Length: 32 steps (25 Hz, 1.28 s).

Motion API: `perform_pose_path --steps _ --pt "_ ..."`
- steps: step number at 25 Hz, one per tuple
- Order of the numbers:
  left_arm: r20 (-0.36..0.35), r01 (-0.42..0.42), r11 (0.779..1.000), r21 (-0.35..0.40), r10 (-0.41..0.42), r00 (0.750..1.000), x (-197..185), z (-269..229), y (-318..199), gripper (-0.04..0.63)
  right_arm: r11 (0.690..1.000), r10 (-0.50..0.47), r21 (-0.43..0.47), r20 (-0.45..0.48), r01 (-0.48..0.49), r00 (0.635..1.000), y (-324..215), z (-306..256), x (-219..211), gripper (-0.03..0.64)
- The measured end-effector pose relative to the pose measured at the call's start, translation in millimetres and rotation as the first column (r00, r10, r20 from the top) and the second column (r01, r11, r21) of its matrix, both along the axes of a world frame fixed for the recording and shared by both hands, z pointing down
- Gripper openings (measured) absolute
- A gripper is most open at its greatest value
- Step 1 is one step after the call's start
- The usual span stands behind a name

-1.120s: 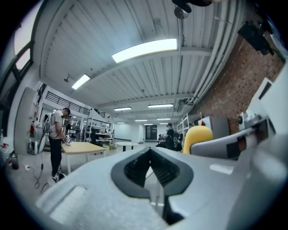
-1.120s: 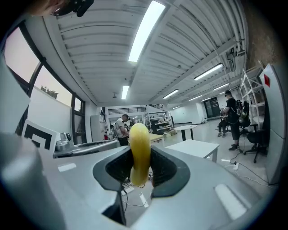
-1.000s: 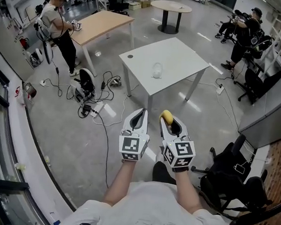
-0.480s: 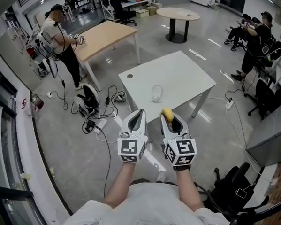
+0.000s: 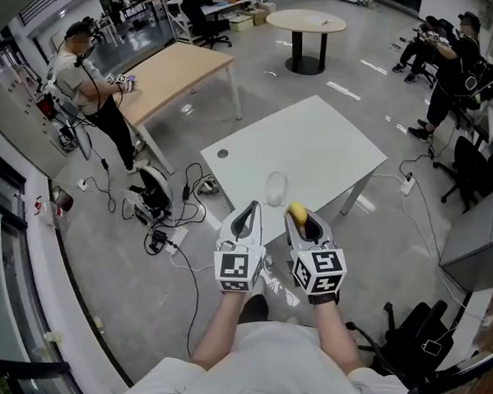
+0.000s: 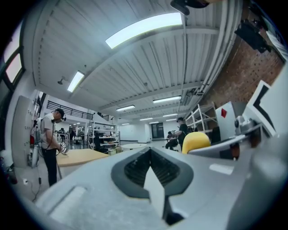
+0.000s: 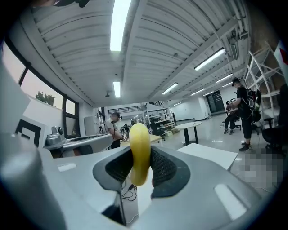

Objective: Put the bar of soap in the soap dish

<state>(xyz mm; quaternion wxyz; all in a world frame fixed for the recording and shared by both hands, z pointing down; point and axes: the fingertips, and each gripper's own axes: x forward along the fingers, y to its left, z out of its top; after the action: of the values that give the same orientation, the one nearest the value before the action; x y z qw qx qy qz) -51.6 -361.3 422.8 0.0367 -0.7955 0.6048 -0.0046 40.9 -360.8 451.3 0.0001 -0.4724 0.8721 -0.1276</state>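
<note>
- The yellow oval bar of soap (image 7: 139, 152) sits on edge between the ribbed dark pads of the right gripper (image 5: 304, 222). About half of it stands out past the jaw tips. Judged from that, the hold leaves the lower part of the bar free to go into a dish without the jaws touching it first.
- Both grippers are held side by side and level in front of the person's body, above the grey floor (image 5: 143, 277) and short of the white rectangular table (image 5: 323, 142). This looks like a carrying pose for the approach, not a placing one.
- The clear glass soap dish (image 5: 276, 185) stands alone near the table's nearest corner, which is within easy reach of the edge the person faces. It is empty, and the soap is well apart from it.
- Right gripper: its jaws are part-way apart and clamped on the soap, with the pads pressing on its two broad faces.
- Left gripper (image 5: 245, 218): its jaws are closed together with nothing between them. It touches nothing and seems only to ride along as a spare, perhaps to steady the dish later.
</note>
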Motion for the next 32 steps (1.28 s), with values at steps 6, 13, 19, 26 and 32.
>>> perform_pose_path --steps 6,13,19,26,32 --pt "-0.064 -0.018 0.999 0.031 0.02 0.998 -37 -15 -85 0.003 1.0 0.028 0.009 0.018 -0.029 0.999 -83 -17 -24 0.118" --pt "-0.126 -0.053 0.999 0.004 0.053 0.991 -66 -1 -137 0.003 0.998 0.058 -0.014 -0.005 -0.058 0.998 -133 7 -50 0.118" --pt "-0.139 -0.086 0.995 -0.05 0.078 0.987 -67 29 -176 0.003 0.995 0.01 -0.103 -0.041 -0.014 0.999 -164 47 -68 0.118" --pt "-0.121 -0.074 0.984 -0.159 0.055 0.991 -73 84 -210 0.003 0.978 -0.022 -0.207 -0.038 0.013 0.999 -200 87 -77 0.118" --pt "-0.102 -0.076 0.964 -0.254 0.052 0.993 -66 129 -226 0.003 0.947 -0.045 -0.32 -0.055 0.025 0.998 -211 136 -69 0.118"
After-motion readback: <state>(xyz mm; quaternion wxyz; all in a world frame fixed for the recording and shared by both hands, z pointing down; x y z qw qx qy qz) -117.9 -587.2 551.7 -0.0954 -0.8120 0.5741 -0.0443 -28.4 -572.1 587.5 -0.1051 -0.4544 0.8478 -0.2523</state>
